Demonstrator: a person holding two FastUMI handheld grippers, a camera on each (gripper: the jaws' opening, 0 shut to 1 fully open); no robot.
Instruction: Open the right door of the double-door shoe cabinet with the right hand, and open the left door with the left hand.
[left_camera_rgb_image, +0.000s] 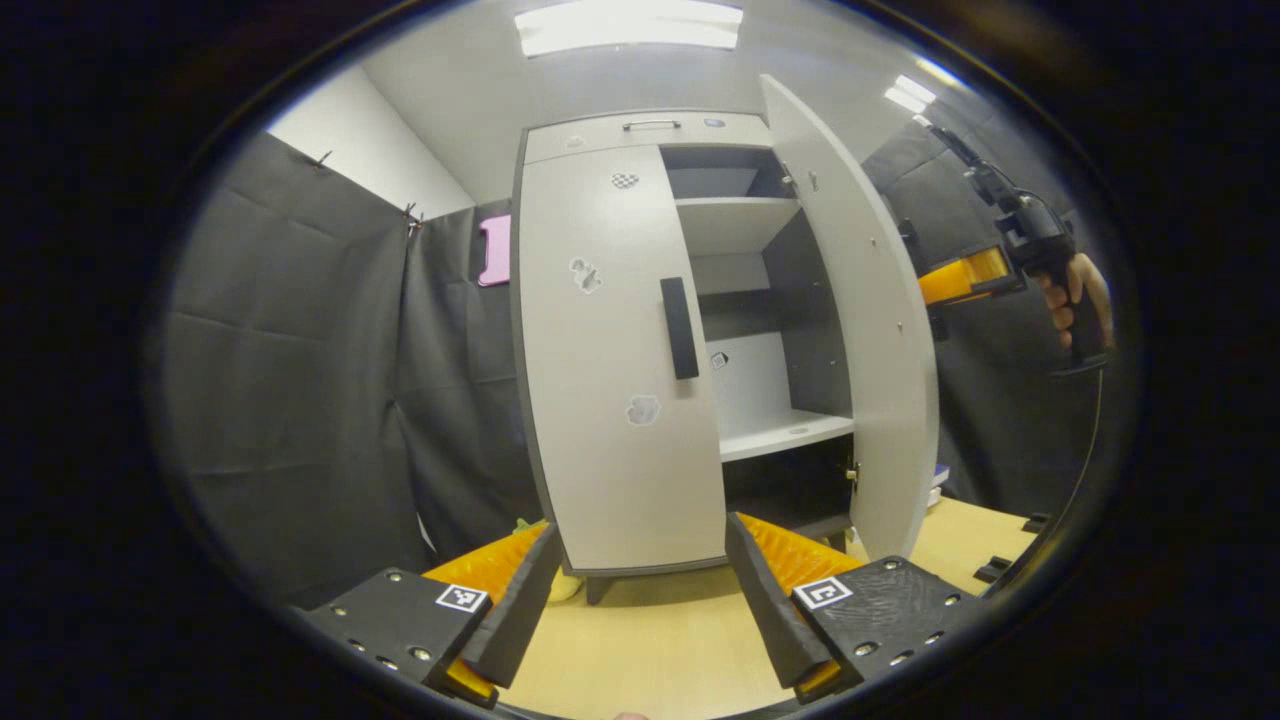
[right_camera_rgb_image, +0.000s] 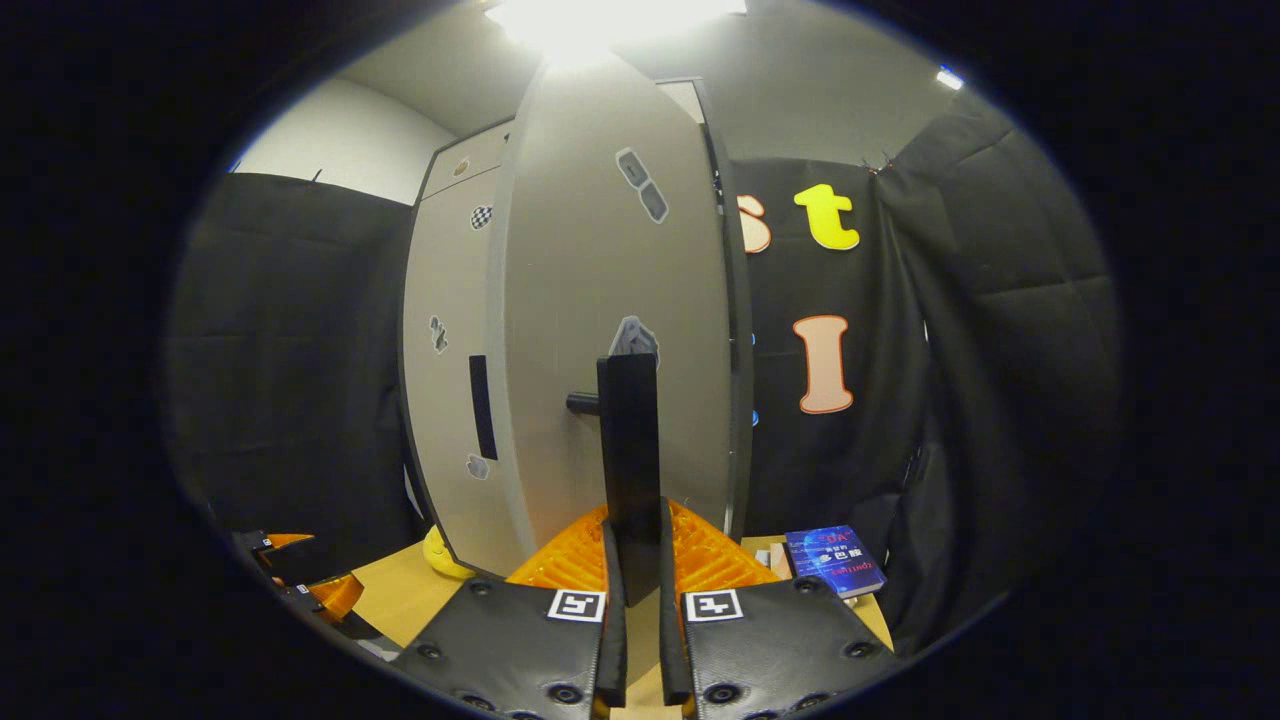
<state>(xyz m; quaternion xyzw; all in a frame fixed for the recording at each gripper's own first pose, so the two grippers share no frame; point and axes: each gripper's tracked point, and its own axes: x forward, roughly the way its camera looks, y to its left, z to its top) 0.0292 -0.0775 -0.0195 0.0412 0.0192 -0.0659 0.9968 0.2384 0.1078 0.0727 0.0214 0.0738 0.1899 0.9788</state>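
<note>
A grey double-door shoe cabinet (left_camera_rgb_image: 640, 130) stands on a wooden table. Its right door (left_camera_rgb_image: 860, 330) is swung open, baring the shelves (left_camera_rgb_image: 740, 225). The left door (left_camera_rgb_image: 610, 370) is closed, with a black vertical handle (left_camera_rgb_image: 679, 328). My left gripper (left_camera_rgb_image: 640, 600) is open, low in front of the left door and apart from it. In the right gripper view the right door (right_camera_rgb_image: 600, 300) fills the middle, and my right gripper (right_camera_rgb_image: 635, 590) is shut on its black handle (right_camera_rgb_image: 630, 450). The right gripper (left_camera_rgb_image: 975, 275) and the hand holding it also appear behind the open door in the left gripper view.
The wooden table (left_camera_rgb_image: 650, 650) runs under the cabinet. A blue book (right_camera_rgb_image: 835, 560) lies on the table to the right of the open door. A yellow object (right_camera_rgb_image: 440, 555) sits near the cabinet's foot. Black cloth walls close in on both sides.
</note>
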